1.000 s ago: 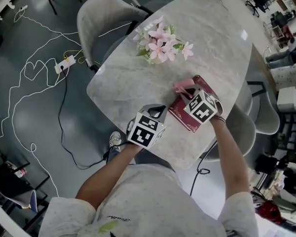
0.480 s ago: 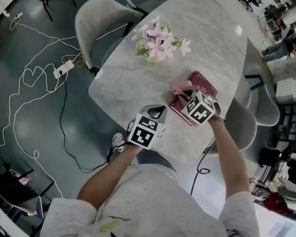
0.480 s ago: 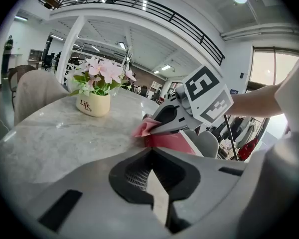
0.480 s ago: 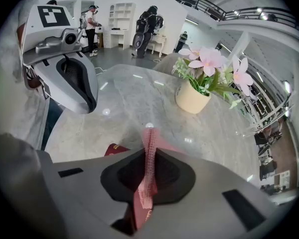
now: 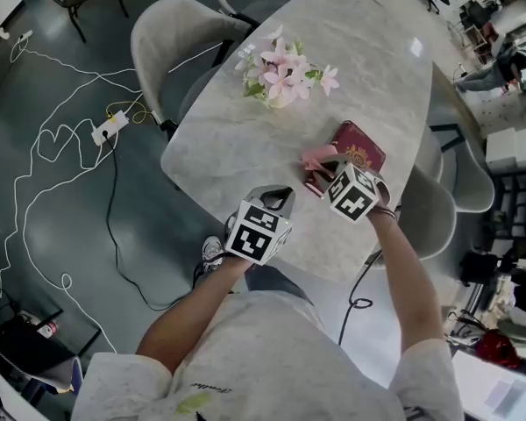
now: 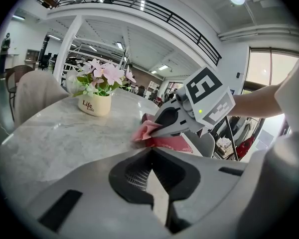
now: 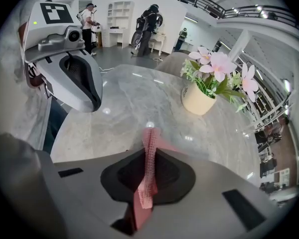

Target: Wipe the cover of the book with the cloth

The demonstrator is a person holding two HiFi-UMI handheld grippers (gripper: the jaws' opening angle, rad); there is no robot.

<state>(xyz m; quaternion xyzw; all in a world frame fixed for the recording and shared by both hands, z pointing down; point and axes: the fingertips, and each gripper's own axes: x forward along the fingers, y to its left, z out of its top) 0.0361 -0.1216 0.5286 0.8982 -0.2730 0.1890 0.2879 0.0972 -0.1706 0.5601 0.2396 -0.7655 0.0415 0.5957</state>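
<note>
One book [image 5: 361, 152], one cloth [image 5: 318, 159]. The book's length runs near-left to far-right. My right gripper [image 7: 148, 153] pinches the cloth; my left gripper [image 6: 150, 151] sits closed, empty.

The cloth [image 5: 316, 159] has been dragged back across the book [image 5: 362, 150] toward its near-left end, pinched in the fingers of the right gripper [image 5: 327, 172]. Way more of the dark red cover is exposed now, gold emblem [image 5: 363, 155] included, where it was mostly hidden under the gripper a second ago. The cloth is now bunched right at that near-left corner.
</note>
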